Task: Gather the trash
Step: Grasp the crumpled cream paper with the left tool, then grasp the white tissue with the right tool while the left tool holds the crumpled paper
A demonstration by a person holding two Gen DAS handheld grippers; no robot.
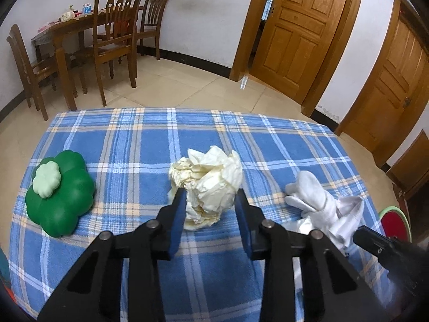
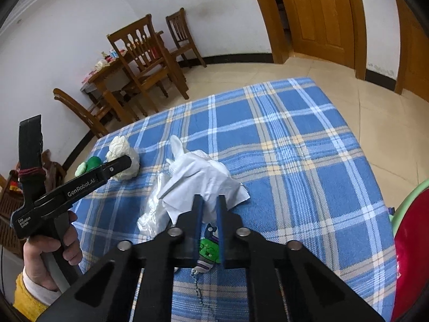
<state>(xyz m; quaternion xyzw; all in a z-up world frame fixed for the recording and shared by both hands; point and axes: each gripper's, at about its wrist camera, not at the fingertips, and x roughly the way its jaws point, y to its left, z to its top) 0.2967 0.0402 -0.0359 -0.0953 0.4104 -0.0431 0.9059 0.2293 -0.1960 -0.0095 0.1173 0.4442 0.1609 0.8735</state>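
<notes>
A crumpled cream paper ball [image 1: 207, 182] lies mid-table on the blue plaid cloth [image 1: 128, 145]. My left gripper [image 1: 210, 196] is open, its fingers on either side of the ball's near part. A heap of white tissue and thin plastic [image 1: 321, 204] lies to the right. In the right wrist view this white heap [image 2: 198, 179] is just ahead of my right gripper [image 2: 209, 201], which is open with a narrow gap and empty. The cream ball [image 2: 123, 158] shows far left there, partly behind the left gripper's body [image 2: 80, 185].
A green clover-shaped object [image 1: 61, 193] sits at the table's left. A small green cartoon keychain [image 2: 209, 249] lies beneath my right gripper. A red bin with a green rim [image 2: 410, 247] stands at the table's right edge. Wooden chairs [image 1: 115, 35] and doors [image 1: 297, 26] stand beyond.
</notes>
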